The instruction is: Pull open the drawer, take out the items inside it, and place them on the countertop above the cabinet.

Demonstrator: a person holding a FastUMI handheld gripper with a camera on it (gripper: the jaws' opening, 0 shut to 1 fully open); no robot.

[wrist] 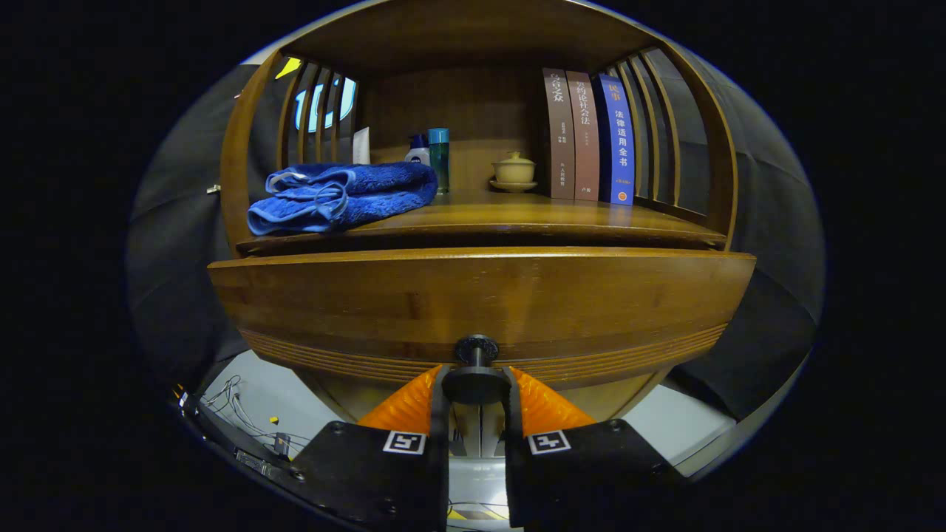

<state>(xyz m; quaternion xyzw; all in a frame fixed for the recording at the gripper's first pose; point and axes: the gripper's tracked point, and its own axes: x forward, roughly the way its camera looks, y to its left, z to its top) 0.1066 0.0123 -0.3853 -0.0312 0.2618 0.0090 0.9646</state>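
Observation:
A wooden drawer front [480,299] fills the space just ahead of me, standing a little out from the cabinet under the countertop [532,218]. Its dark round knob [477,369] sits between my two fingertips, and my gripper [477,386] is shut on it, one finger pressing each side. The inside of the drawer is hidden behind its front. A folded blue towel [344,196] lies on the countertop at the left.
At the back of the countertop stand a white bottle [417,151], a teal bottle [439,159], a small lidded tea cup on a saucer [514,171] and three upright books [587,137]. Slatted wooden side rails flank the shelf. Cables lie on the floor at lower left.

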